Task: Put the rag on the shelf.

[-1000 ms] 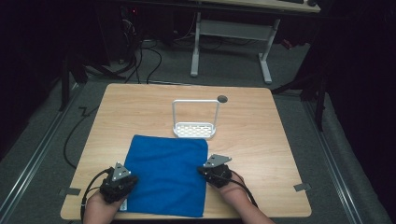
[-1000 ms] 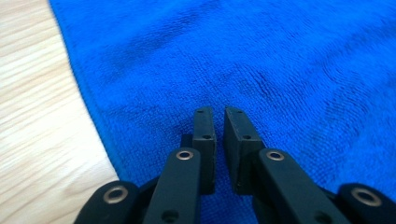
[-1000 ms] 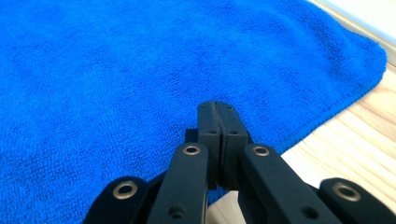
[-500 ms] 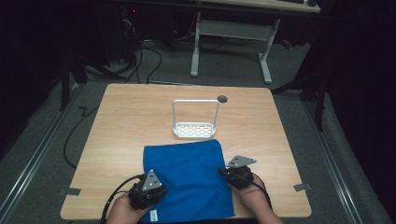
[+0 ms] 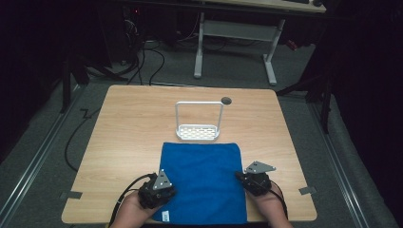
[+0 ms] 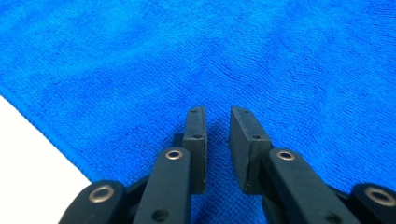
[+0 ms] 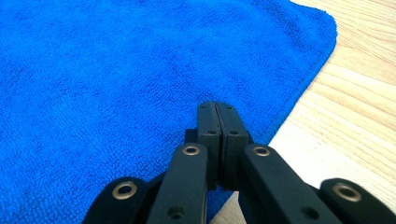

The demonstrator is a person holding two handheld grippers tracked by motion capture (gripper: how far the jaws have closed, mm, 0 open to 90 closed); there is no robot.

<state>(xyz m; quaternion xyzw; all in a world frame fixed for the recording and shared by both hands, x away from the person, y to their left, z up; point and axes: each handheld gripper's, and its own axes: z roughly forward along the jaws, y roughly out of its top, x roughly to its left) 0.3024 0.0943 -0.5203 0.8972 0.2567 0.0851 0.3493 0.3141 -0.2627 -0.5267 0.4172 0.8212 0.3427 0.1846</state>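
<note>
A blue cloth (image 5: pixel 202 180) lies flat on the near half of the wooden table (image 5: pixel 128 128); its front edge reaches the table's near edge. My left gripper (image 5: pixel 160 189) rests on the cloth's near left part. In the left gripper view the left gripper (image 6: pixel 217 116) is open by a narrow gap, with blue cloth (image 6: pixel 233 56) showing through. My right gripper (image 5: pixel 244 178) sits at the cloth's right edge. Seen in the right gripper view, the right gripper (image 7: pixel 217 108) is shut, pads together, over the cloth (image 7: pixel 116 70) beside its hem, and no fold shows between them.
A white wire rack (image 5: pixel 198 128) with a perforated base stands just beyond the cloth's far edge. A dark round hole (image 5: pixel 226 100) marks the table's far side. A small white label (image 5: pixel 166 216) shows at the cloth's near left corner. Bare wood lies left and right.
The cloth has slid to the right and toward the near edge, with both grippers moving right with it. Its far edge now lies squarer under the rack.
</note>
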